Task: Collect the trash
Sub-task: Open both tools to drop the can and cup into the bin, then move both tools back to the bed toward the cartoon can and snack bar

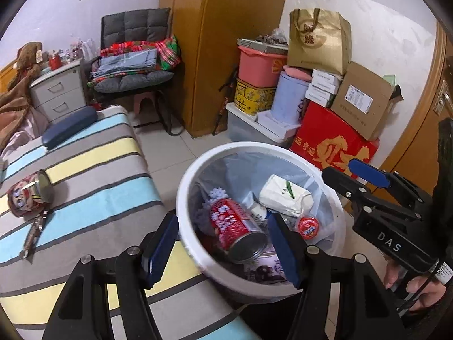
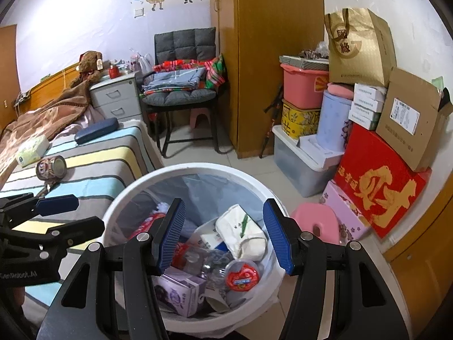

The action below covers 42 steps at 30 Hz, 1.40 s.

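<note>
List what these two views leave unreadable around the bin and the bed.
- White bin: bottom hidden under the trash, both views.
- Red can: mostly behind the right gripper in its own view.
- Cartoon can: label too small.
- Strap beside it: blurred, kind unclear.

The left gripper's pad [image 2: 169, 235] hides most of the red can [image 2: 150, 222].

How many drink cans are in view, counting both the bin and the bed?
2. One red can lies on its side in the white bin. One cartoon-printed can lies on its side on the striped bed cover. More could be buried under the bin's trash.
</note>
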Each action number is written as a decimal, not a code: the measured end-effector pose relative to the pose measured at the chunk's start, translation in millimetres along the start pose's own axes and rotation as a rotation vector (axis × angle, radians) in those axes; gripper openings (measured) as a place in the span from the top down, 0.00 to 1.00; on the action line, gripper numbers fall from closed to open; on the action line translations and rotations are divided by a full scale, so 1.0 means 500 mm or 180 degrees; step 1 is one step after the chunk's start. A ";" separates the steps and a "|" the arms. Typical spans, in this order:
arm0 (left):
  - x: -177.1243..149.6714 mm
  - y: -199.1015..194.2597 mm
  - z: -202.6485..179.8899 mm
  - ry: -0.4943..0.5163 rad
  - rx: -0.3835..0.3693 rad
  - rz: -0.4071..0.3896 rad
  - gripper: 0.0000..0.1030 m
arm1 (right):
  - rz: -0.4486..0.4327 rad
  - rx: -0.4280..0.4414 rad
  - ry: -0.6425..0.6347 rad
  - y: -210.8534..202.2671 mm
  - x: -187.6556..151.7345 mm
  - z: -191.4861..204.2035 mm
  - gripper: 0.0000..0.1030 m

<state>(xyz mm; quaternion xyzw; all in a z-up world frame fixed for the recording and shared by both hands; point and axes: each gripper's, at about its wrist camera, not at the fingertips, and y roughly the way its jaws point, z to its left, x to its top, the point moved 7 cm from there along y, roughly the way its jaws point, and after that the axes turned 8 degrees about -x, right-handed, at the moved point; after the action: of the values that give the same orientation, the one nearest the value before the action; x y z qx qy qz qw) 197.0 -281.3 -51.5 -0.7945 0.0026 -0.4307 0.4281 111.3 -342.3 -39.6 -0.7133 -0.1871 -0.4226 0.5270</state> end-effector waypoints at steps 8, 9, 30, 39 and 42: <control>0.000 -0.068 0.060 -0.0093 0.0168 -0.0193 0.36 | -0.0121 0.0074 -0.0062 -0.022 0.012 0.037 0.43; -0.001 -0.078 0.070 -0.0114 0.0199 -0.0215 0.36 | -0.0136 0.0090 -0.0073 -0.024 0.014 0.043 0.43; -0.059 -0.260 0.313 -0.0592 0.0767 -0.0561 0.36 | -0.0108 0.0550 -0.0271 -0.034 0.011 0.213 0.43; -0.086 -0.314 0.428 -0.0828 0.0973 -0.0592 0.36 | -0.0003 0.0759 -0.0435 -0.032 0.001 0.313 0.43; -0.095 -0.330 0.461 -0.0850 0.1044 -0.0592 0.36 | 0.0071 0.0854 -0.0462 -0.026 -0.006 0.344 0.43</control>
<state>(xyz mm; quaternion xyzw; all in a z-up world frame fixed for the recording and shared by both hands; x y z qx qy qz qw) 265.2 -2.7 -31.8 -0.7611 -0.1973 -0.3540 0.5065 170.0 -180.5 -49.3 -0.6671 -0.2715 -0.3352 0.6073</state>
